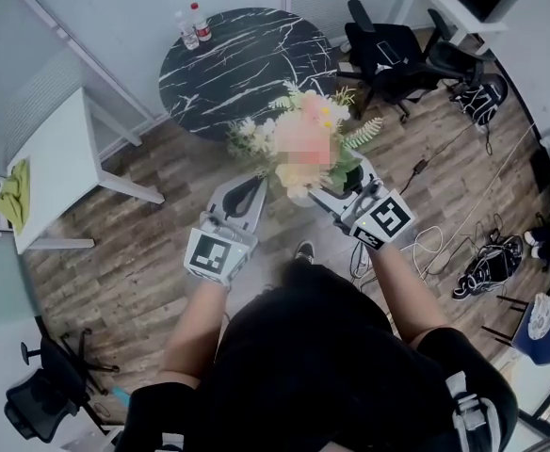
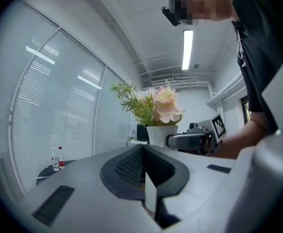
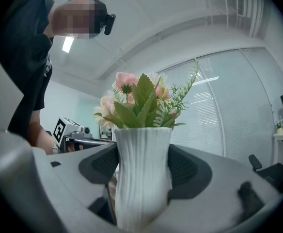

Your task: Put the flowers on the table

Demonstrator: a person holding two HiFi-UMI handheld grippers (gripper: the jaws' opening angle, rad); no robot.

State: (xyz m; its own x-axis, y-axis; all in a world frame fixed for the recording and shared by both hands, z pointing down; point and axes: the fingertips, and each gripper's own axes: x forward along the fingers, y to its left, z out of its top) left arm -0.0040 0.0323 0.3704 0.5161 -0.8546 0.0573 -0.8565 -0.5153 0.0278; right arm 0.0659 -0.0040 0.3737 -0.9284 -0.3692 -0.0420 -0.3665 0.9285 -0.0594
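Observation:
A white ribbed vase (image 3: 142,176) of pink and cream flowers (image 1: 305,139) with green sprigs is held up in the air. My right gripper (image 1: 336,199) is shut on the vase, a dark pad on each side of it. In the left gripper view the vase (image 2: 161,134) shows ahead with the right gripper beside it. My left gripper (image 1: 249,192) hangs just left of the bouquet, shut and holding nothing. The round black marble table (image 1: 247,64) lies ahead, beyond the flowers.
Two water bottles (image 1: 193,26) stand at the far left rim of the marble table. A white side table (image 1: 54,158) is at the left, black office chairs (image 1: 393,55) at the back right, and cables and bags (image 1: 482,266) lie on the wood floor at the right.

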